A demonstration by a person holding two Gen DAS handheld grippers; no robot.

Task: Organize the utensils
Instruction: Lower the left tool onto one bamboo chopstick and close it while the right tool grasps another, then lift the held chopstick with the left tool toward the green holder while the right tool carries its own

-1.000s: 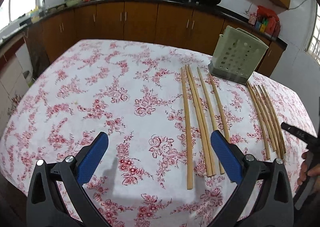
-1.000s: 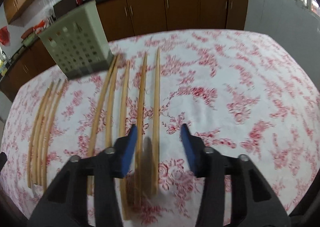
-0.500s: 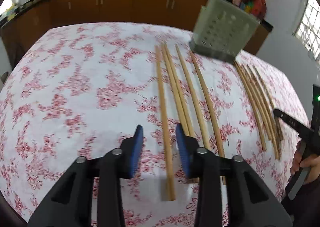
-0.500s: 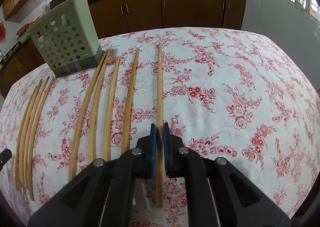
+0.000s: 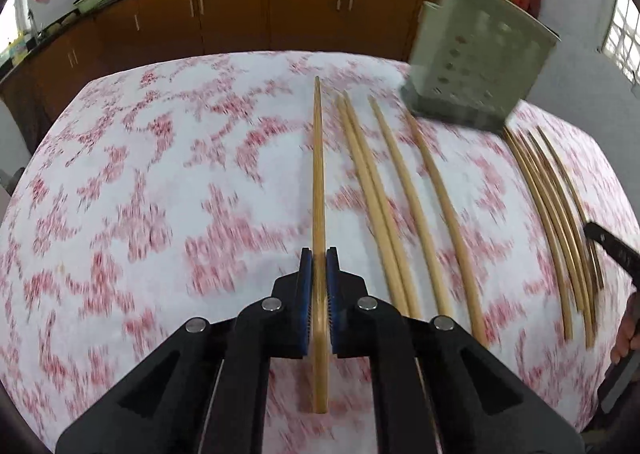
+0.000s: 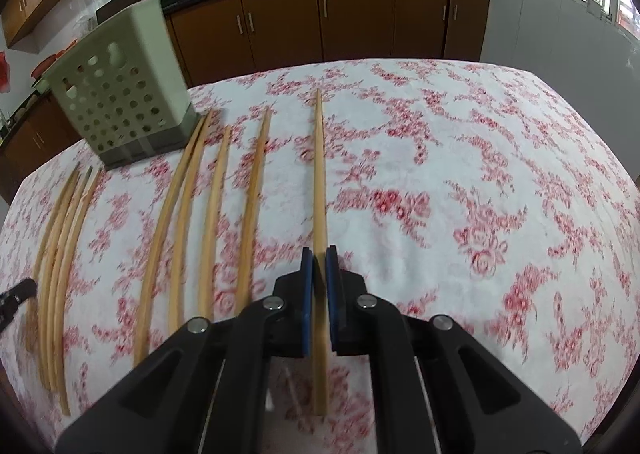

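Left wrist view: the left gripper (image 5: 319,262), blue ribbed pads closed, clamps a slender tapered wooden chopstick (image 5: 318,173) above the floral tablecloth (image 5: 140,193). Beside it lie loose chopsticks (image 5: 416,205); a perforated green plastic holder (image 5: 476,65) stands near the table's far edge.

Right wrist view: the right gripper (image 6: 319,260) pinches another chopstick (image 6: 319,181), its pads closed on it.

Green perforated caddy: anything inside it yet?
Cannot tell. The green caddy shows only its perforated walls; the holes look pale, no chopstick visible through them or above its rim. The interior floor is hidden in both views.
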